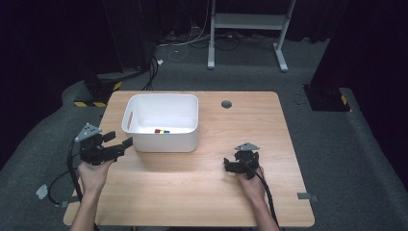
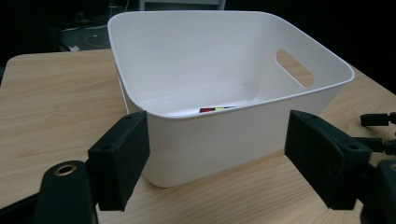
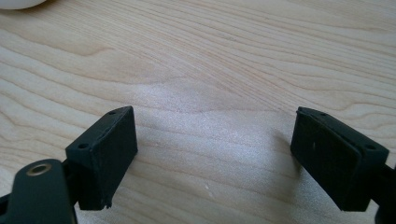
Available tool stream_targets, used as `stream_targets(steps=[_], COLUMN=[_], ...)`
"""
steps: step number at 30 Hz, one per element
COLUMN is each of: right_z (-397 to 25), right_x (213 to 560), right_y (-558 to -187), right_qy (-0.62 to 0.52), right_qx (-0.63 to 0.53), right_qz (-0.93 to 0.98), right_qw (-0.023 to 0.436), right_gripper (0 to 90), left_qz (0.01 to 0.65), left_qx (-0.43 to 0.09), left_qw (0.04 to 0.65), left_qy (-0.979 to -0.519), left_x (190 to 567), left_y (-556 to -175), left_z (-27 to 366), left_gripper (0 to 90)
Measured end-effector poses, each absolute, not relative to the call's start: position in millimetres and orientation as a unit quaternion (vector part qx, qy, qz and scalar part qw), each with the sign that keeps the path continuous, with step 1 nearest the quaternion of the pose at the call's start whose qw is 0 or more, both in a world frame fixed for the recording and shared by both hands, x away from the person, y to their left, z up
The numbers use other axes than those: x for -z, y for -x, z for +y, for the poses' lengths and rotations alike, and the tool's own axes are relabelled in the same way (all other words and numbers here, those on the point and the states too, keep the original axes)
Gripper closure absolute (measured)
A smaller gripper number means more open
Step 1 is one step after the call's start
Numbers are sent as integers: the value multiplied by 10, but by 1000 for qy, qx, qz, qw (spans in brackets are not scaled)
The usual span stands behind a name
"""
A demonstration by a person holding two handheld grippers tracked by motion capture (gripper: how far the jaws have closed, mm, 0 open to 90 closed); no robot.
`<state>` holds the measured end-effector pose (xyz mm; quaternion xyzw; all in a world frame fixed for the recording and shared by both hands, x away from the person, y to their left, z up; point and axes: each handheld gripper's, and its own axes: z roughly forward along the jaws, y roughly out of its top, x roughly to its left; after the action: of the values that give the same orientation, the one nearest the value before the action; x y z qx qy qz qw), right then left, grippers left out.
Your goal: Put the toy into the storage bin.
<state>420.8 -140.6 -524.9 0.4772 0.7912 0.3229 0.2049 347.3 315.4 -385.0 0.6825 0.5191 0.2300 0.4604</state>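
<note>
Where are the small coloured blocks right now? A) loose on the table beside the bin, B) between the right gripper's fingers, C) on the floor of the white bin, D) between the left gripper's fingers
C: the coloured blocks lie on the floor of the white bin, and the left gripper and right gripper both stand open with nothing in them.
</note>
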Motion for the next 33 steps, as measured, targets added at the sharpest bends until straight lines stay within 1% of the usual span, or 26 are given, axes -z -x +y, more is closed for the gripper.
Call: stream_targets(steps=[19, 33], right_z=[-1406, -1406], right_x=[5249, 5249], right_y=[-4208, -4207], right_qy=[-477, -477], right_qx=[-323, -323], right_qz=[791, 791], right_qw=[205, 205], right_gripper=[145, 145], left_qz=[519, 522], left_qx=[-233, -226], left_qw=[456, 456], left_qy=[-684, -685], left_x=[3901, 3991], left_y=[-3404, -3356], left_z=[3173, 3189], left_gripper=[223, 223])
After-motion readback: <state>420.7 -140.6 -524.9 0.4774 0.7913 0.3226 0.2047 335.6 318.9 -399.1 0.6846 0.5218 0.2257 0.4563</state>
